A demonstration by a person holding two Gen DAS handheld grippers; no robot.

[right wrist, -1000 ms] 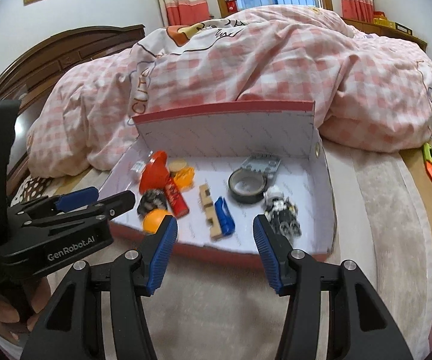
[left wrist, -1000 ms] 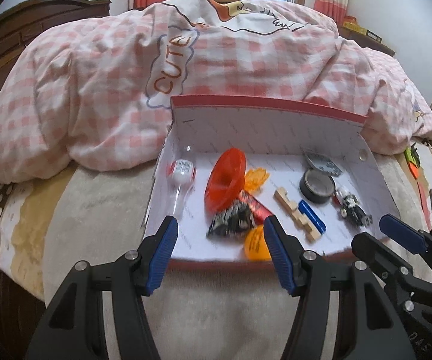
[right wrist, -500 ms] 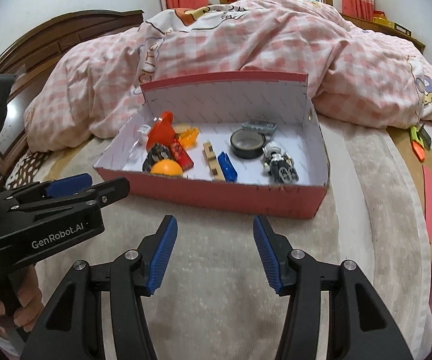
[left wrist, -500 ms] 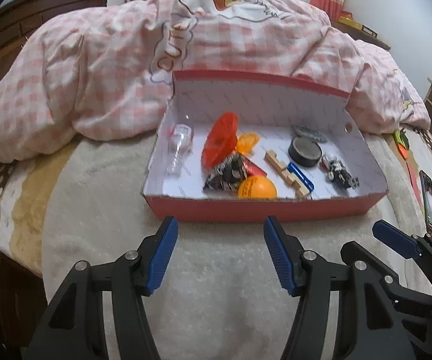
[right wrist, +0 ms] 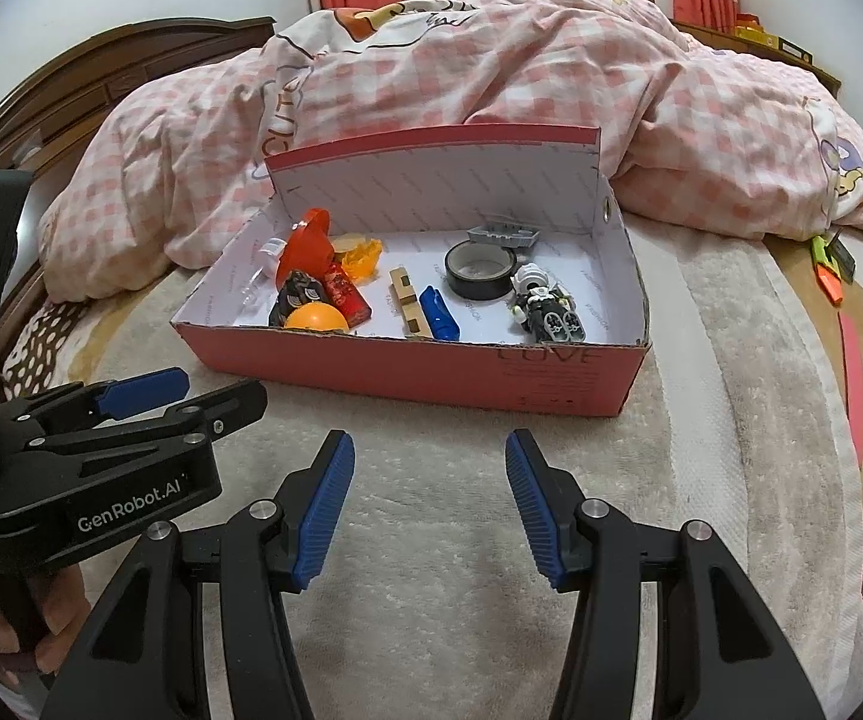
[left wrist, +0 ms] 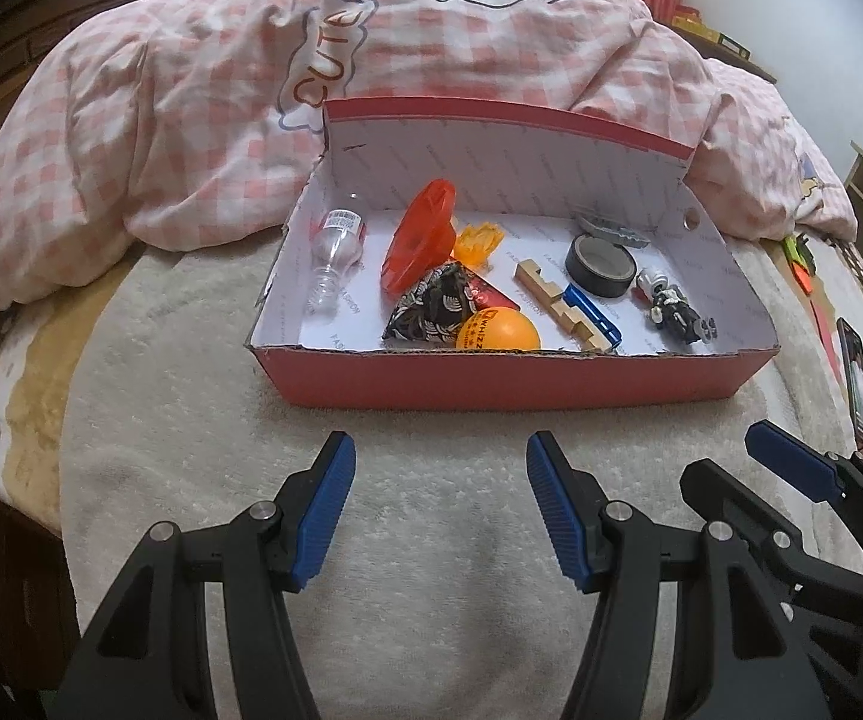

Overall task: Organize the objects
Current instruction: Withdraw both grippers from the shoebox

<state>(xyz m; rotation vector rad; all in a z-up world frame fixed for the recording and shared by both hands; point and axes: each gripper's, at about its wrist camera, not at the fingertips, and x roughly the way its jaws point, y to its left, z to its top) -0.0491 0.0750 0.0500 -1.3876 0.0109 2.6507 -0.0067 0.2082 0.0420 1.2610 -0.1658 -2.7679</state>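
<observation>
Both open and empty, the left gripper (left wrist: 437, 504) and right gripper (right wrist: 429, 501) face the red box (right wrist: 431, 369) just ahead, its long side crosswise.

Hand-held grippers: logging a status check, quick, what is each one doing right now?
Left hand-held gripper: open, holding nothing.
Right hand-held gripper: open, holding nothing.

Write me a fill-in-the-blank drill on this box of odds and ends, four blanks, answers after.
1. The orange ball lies against the box's ____ wall.
2. The roll of tape is coloured ____.
3. The clear bottle lies at the box's ____ end in the left wrist view.
4. Both the left gripper and right gripper hold ____.

Answers: near; black; left; nothing
</observation>
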